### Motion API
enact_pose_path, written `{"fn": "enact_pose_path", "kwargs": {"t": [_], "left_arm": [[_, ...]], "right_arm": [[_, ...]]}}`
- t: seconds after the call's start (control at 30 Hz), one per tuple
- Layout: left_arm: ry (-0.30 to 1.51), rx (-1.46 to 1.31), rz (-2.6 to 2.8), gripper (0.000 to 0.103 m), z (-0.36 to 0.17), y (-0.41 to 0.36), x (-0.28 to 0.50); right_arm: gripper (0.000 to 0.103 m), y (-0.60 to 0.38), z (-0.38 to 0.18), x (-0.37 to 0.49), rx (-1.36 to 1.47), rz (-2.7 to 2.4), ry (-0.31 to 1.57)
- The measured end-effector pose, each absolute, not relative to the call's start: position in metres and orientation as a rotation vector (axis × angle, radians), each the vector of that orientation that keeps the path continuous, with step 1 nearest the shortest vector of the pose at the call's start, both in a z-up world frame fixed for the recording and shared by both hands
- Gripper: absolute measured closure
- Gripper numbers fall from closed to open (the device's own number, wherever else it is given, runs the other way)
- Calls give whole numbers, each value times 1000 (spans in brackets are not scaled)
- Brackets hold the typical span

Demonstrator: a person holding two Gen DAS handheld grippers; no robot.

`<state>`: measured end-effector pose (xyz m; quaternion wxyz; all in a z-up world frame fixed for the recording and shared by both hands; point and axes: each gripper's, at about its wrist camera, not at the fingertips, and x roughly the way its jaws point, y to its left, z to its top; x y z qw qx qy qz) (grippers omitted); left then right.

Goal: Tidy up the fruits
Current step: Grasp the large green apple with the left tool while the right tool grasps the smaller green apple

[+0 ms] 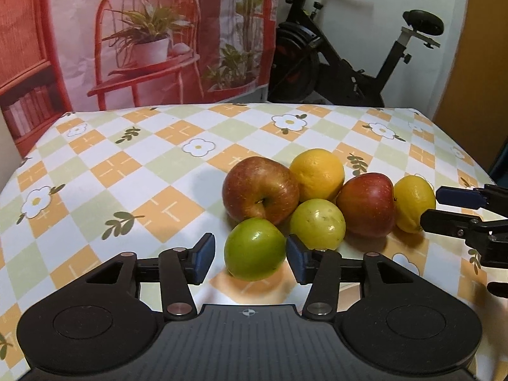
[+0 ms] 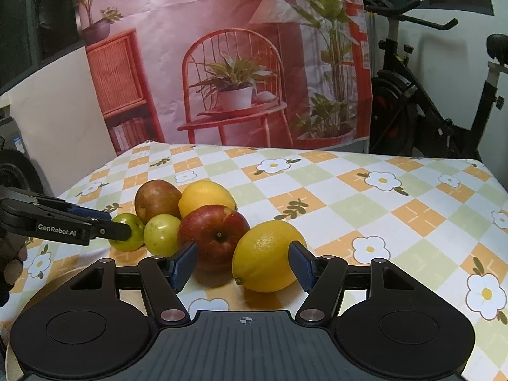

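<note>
Six fruits huddle on the checked flowered tablecloth point(image 1: 158, 165). In the left wrist view my left gripper point(image 1: 250, 257) is open around a green fruit point(image 1: 255, 249). Its right pad lies against the fruit and the left pad stands clear. Behind are a yellow-green fruit point(image 1: 317, 222), a big brownish-red apple point(image 1: 260, 190), an orange point(image 1: 317, 174) and a red apple point(image 1: 366, 203). In the right wrist view my right gripper point(image 2: 243, 263) is open around a lemon point(image 2: 266, 255), which touches only the right pad. The red apple point(image 2: 216, 235) sits behind the left pad.
A printed backdrop point(image 1: 143, 31) hangs behind the table and an exercise bike point(image 1: 349, 63) stands at the back right. A pale round rim point(image 2: 31, 289), perhaps a plate, shows under the right gripper's body. A hand point(image 2: 12, 263) holds the left gripper point(image 2: 120, 223).
</note>
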<state>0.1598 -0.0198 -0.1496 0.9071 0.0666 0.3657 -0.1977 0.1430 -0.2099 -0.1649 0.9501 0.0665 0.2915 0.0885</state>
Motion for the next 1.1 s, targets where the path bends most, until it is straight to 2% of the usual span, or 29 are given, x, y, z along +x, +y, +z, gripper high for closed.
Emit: {"fn": "enact_pose_path", "kwargs": {"t": [0.4, 0.77, 1.03, 1.1], "left_arm": [[764, 151, -431, 54, -157, -20, 164], [699, 86, -399, 54, -130, 12, 139], [659, 76, -338, 54, -118, 31, 124], [654, 70, -332, 54, -117, 36, 123]], "right_arm": [[43, -207, -157, 146, 107, 185, 591], [46, -175, -133, 161, 18, 285, 578], [50, -127, -137, 196, -60, 404, 677], [54, -118, -142, 207, -82, 425, 726]]}}
